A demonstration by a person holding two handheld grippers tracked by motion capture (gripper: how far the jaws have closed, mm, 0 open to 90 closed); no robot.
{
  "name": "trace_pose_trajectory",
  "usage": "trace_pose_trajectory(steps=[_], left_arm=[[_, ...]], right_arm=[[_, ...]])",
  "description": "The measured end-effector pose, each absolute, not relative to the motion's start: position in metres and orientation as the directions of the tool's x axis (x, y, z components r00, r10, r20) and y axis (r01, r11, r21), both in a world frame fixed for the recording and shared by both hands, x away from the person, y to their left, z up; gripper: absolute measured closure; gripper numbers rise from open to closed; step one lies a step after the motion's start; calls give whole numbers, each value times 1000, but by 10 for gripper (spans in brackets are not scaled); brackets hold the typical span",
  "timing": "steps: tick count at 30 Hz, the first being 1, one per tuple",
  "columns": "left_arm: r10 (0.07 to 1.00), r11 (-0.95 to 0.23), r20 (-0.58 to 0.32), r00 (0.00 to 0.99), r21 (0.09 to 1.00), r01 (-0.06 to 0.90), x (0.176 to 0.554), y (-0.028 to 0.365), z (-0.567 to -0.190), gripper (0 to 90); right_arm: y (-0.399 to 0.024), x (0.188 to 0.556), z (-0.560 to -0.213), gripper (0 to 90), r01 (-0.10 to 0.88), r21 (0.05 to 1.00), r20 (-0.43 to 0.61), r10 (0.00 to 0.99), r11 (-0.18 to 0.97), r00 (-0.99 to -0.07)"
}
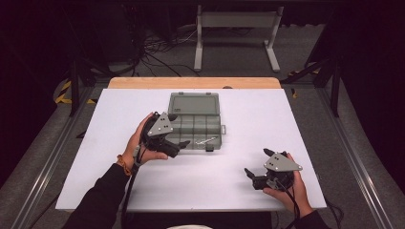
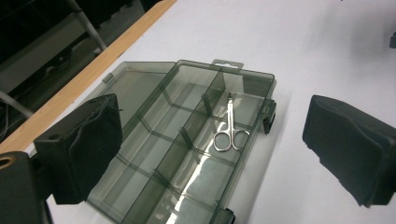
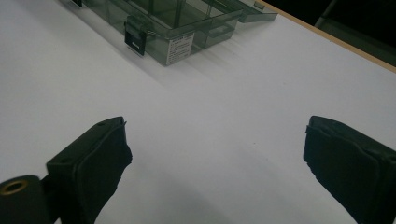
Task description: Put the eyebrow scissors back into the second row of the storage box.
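Right then the wide-open left gripper (image 2: 215, 154) hung just over the scissors (image 2: 229, 129) in the organizer box (image 2: 140, 84), blades pointing away, while the right gripper (image 1: 260, 167), also spread wide, sat well apart.

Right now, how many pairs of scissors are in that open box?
1. The small silver scissors lie in a compartment along the latch side of the open organizer box. The other compartments in sight look empty, though the left gripper covers part of the box.
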State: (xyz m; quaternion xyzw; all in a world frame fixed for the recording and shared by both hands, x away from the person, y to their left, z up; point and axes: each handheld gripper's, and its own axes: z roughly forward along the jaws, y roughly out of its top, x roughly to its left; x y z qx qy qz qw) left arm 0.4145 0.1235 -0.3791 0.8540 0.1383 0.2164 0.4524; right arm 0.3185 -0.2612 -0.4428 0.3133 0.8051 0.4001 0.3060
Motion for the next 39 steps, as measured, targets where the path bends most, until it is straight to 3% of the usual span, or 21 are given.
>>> trace_pose_trajectory(steps=[39], left_arm=[[465, -557, 367, 806, 828, -56, 363, 193, -392, 24]], right_arm=[[-258, 319, -444, 76, 265, 833, -237, 747, 485, -621]])
